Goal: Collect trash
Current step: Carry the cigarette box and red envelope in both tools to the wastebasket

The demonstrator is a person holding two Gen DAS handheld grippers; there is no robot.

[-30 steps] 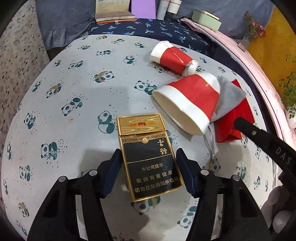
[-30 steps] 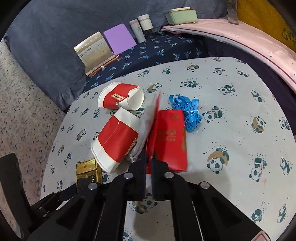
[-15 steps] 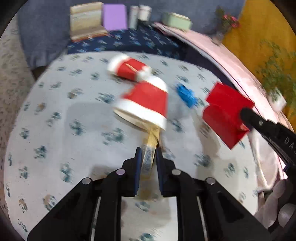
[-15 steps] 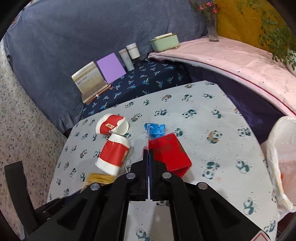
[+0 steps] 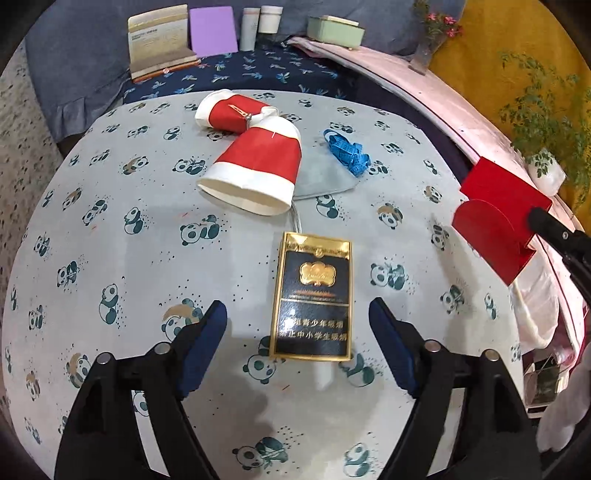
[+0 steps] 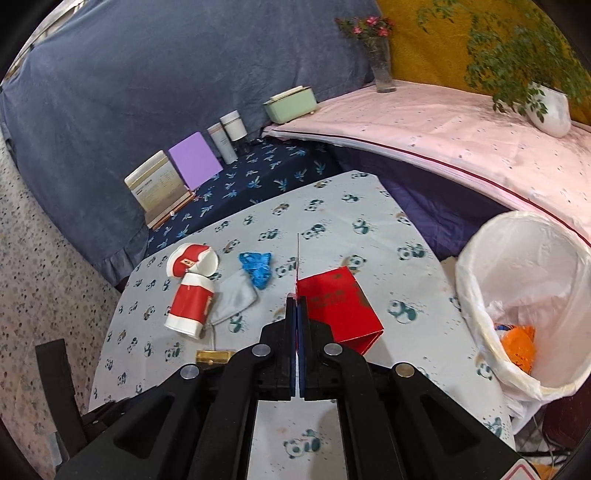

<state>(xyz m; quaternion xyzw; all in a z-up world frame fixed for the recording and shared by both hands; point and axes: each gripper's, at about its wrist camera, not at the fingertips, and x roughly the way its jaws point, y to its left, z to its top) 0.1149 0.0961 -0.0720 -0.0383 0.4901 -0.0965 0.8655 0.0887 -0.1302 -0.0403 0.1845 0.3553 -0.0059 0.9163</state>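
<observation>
- Red paper envelope (image 6: 338, 308): pinched by one edge between the pressed-together blue pads of the right gripper (image 6: 297, 314), held in the air above the right part of the table, beside the bin; the left wrist view shows it (image 5: 498, 218) raised at the table's right edge, with its rounded flap open.
- Trash bin (image 6: 491, 295): lined with a white plastic bag, standing just off the table's right side; orange waste (image 6: 517, 347) lies inside.
- Cigarette pack (image 5: 313, 300): black and gold, lying flat on the table between the blue pads of the left gripper (image 5: 297, 325), touched by neither; only its gold end (image 6: 214, 357) shows in the right wrist view.
- Left gripper: jaws spread wide, hovering low over the table.
- Large paper cup (image 5: 258, 168): red and white, on its side, mouth toward the camera, beyond the cigarette pack.
- Small paper cup (image 5: 231, 114): red and white, crushed, lying just behind the large cup and touching it.
- Grey cloth pouch (image 5: 321, 177): partly under the large cup's right side, its cord trailing toward the pack.
- Blue tape (image 5: 347, 149): a loose bundle beside the pouch's far edge.
- Table (image 5: 147, 258): covered with a pale panda-print cloth.
- Background: desk calendar (image 5: 157, 40), purple card (image 5: 213, 31), two cylindrical containers (image 5: 260, 26) and a green box (image 5: 334, 31) on a dark blue printed surface behind the table.
</observation>
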